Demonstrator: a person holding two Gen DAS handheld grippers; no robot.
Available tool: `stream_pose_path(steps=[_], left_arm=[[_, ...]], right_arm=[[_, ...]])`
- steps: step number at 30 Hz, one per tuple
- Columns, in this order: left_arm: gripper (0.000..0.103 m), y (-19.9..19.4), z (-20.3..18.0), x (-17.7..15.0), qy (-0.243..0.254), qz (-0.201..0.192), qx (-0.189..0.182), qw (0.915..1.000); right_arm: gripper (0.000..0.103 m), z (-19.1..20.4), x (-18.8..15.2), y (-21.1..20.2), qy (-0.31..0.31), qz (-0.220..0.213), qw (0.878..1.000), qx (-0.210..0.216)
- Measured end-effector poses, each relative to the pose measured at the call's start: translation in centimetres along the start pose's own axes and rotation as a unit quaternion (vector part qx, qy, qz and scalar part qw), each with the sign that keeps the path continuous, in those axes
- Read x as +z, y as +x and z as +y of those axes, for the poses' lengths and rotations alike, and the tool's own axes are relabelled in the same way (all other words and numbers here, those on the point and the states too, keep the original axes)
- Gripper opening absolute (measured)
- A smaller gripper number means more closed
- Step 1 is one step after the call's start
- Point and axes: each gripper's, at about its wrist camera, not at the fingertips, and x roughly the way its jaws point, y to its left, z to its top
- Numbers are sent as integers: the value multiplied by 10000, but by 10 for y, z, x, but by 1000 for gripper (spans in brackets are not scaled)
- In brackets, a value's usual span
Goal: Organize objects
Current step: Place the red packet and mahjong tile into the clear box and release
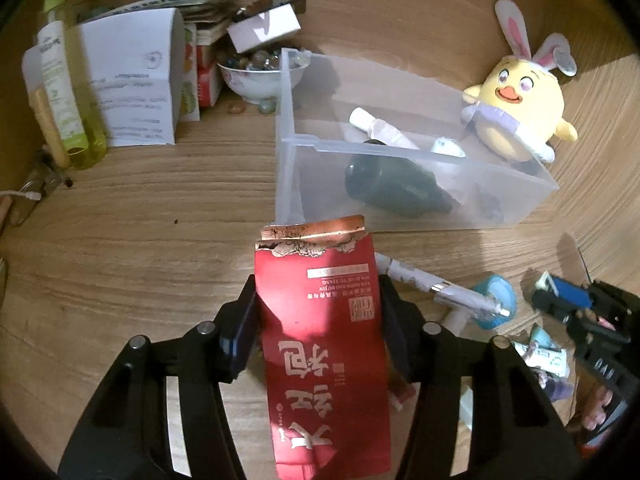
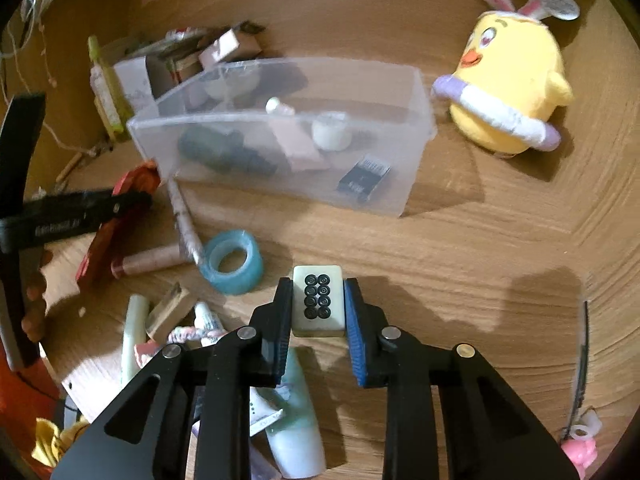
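Clear plastic bin (image 2: 416, 128) sits straight ahead; right gripper (image 2: 318, 304) clamps a mahjong tile (image 2: 318, 300), left gripper (image 1: 318, 312) pinches the red packet (image 1: 320, 320).

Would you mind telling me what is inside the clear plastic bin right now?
Inside the clear plastic bin lie a dark bottle, a pink tube with a white cap, a small white jar and a black card. The frosted walls blur them, so anything beneath them is hidden.

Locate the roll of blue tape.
In the right wrist view the blue tape lies on the table, left of the right gripper, before the clear bin.
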Motion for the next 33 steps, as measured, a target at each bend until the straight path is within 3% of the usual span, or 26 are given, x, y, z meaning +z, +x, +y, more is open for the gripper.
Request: stream_pose_path(steps=[10, 20, 27, 33], left_arm=[[55, -52, -2, 0, 22, -600, -71, 9982], [55, -97, -13, 39, 191, -1405, -27, 9899], [55, -88, -25, 74, 292, -1537, 34, 9877], [55, -56, -28, 109, 257, -1309, 6, 9911]], right_arm=[[22, -9, 21, -34, 88, -631, 9979, -138], [22, -16, 61, -50, 236, -1190, 9926, -25], [22, -17, 94, -51, 233, -1436, 9894, 36], [22, -16, 118, -39, 166, -1442, 9894, 37]])
